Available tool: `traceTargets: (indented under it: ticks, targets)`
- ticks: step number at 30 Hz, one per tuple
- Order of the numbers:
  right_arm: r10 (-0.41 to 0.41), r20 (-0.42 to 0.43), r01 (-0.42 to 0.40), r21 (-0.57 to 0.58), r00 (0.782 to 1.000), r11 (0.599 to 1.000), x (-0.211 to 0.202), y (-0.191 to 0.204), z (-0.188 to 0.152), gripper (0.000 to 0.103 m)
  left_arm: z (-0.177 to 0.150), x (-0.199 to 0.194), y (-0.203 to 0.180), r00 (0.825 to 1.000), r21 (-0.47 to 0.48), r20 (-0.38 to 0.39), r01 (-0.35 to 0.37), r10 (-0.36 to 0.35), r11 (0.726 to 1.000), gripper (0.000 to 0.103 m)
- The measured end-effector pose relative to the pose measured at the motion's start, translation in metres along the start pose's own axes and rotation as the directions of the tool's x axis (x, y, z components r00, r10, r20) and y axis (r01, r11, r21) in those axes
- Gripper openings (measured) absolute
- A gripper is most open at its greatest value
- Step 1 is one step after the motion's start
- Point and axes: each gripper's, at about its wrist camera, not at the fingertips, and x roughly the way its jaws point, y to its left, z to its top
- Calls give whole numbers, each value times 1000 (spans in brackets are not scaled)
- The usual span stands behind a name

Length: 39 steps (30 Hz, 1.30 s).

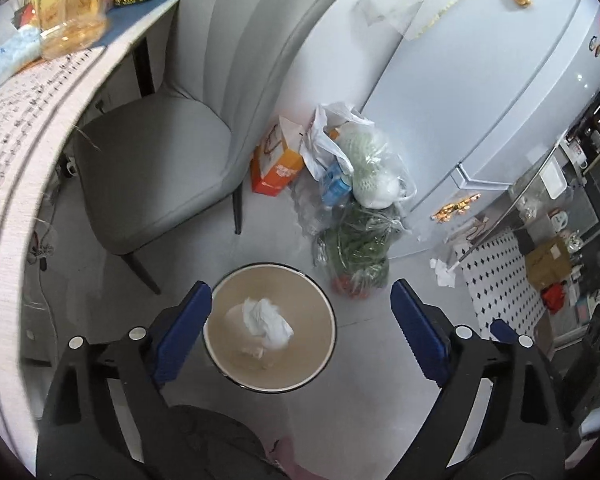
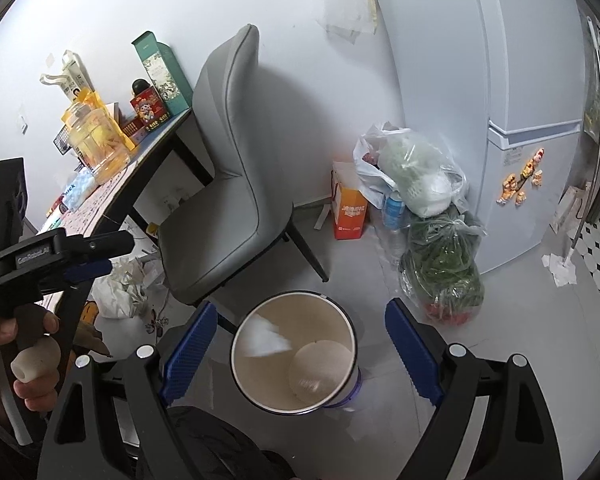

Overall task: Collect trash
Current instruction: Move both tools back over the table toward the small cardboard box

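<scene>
Beige inside and dark at the rim, the bin (image 1: 269, 328) stands on the pale floor (image 1: 372, 380) at the lower centre of both frames, just in front of the grey chair (image 1: 188, 132). A crumpled white tissue (image 1: 269, 322) lies inside it on the bottom; in the right wrist view the tissue (image 2: 265, 338) shows blurred against the bin's (image 2: 294, 350) upper left inner wall.

Left claw (image 1: 302, 334) hangs above the bin, its 2 blue fingers (image 1: 180, 338) spread wide and holding nothing. Right claw (image 2: 298, 354) is likewise wide and empty over the bin. At the left edge of the right wrist view the left claw (image 2: 80, 258) appears from the side, gripped by a hand (image 2: 16, 354).

More crumpled paper (image 2: 118, 290) lies on the floor under the desk (image 2: 112, 196), left of the chair (image 2: 236, 184). Right of the chair, plastic bags (image 1: 352, 184) and an orange box (image 1: 276, 160) sit beside the white fridge (image 1: 480, 100). Another paper scrap (image 1: 444, 272) lies at the right of the frame, near a patterned mat (image 1: 500, 276).
</scene>
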Motion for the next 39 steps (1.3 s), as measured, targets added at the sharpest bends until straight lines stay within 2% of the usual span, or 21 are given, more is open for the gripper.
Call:
traceTargets:
  ticks: [4, 7, 11, 16, 21, 23, 25, 26, 28, 30, 34, 37, 39]
  targets:
    - [13, 24, -13, -34, 1000, 999, -7, 20, 0, 95, -1, -25, 14, 999, -12, 46, -13, 14, 1000, 93]
    - [34, 41, -31, -56, 999, 998, -14, 37, 0, 95, -5, -46, 29, 997, -38, 77, 0, 3, 999, 93]
    - [62, 63, -56, -85, 996, 995, -24, 62, 0, 95, -12, -73, 39, 990, -31, 135, -24, 28, 999, 93]
    - [89, 81, -78, -130, 993, 988, -38, 99, 3, 95, -20, -119, 56, 967, -65, 250, -39, 54, 997, 93]
    - [83, 109, -63, -172, 991, 983, -49, 136, 4, 95, -30, -149, 74, 954, -105, 295, -32, 62, 994, 93]
    - [75, 115, -54, -181, 991, 982, -51, 149, 2, 95, -35, -161, 79, 941, -114, 328, -53, 88, 992, 94]
    - [88, 115, -67, -180, 989, 981, -54, 160, 1, 95, -45, -178, 83, 913, -98, 392, -80, 112, 992, 97]
    - [100, 115, -78, -180, 988, 981, -55, 164, 0, 95, -50, -187, 85, 894, -103, 419, -126, 158, 987, 97]
    - [120, 136, -93, -191, 984, 977, -61, 175, -3, 95, -58, -200, 93, 876, -128, 446, -137, 181, 982, 97]
    - [137, 144, -106, -204, 980, 973, -64, 183, -6, 95, -66, -210, 103, 877, -153, 449, -114, 172, 982, 97]
    - [213, 126, -178, -241, 969, 954, -73, 206, -13, 95, -84, -229, 117, 870, -165, 455, -130, 192, 978, 97]
    - [243, 109, -204, -282, 964, 938, -78, 225, -20, 95, -101, -244, 127, 872, -181, 448, -129, 199, 975, 97]
    - [270, 71, -237, -308, 960, 922, -80, 238, -24, 95, -117, -260, 138, 859, -205, 468, -124, 208, 971, 97]
